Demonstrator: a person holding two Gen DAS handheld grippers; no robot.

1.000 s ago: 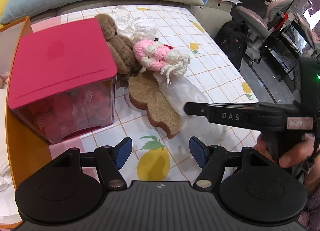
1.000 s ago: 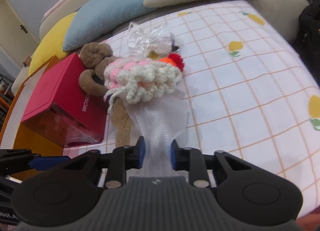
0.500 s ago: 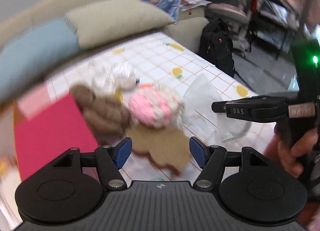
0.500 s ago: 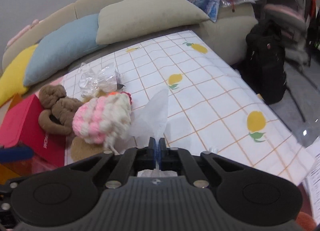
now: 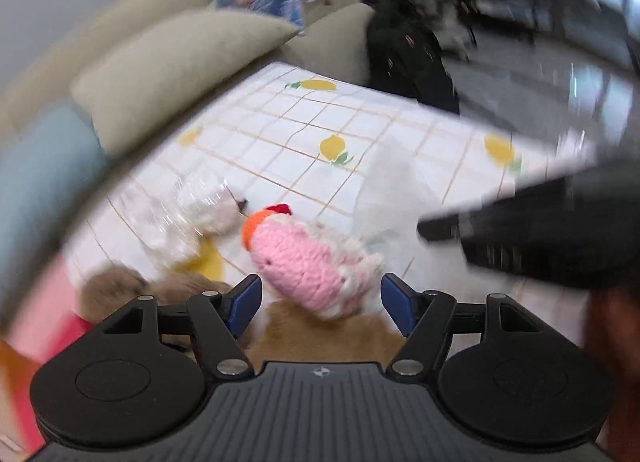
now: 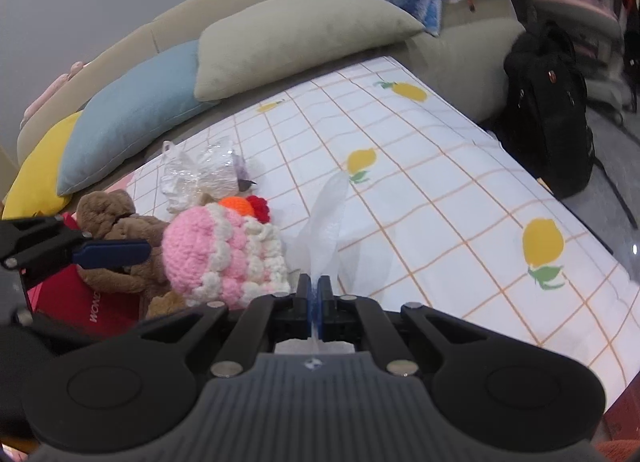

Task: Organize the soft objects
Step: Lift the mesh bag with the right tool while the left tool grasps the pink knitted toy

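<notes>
On the table, pink crochet toy (image 5: 308, 266) just ahead between the wide-open left claw (image 5: 320, 304); right claw (image 6: 314, 296) pinching white mesh sleeve (image 6: 326, 221)

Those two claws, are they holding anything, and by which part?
The right claw pinches the thin white wrap by its near end. The left claw is open, holding nothing; the pink knit toy lies between its fingers.

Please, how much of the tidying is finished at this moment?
Nothing looks put away yet. The right gripper is shut on the white bag. The left gripper is open near the pink knitted toy. That toy, the brown plush and the clear wrapped bundle lie on the lemon cloth.
</notes>
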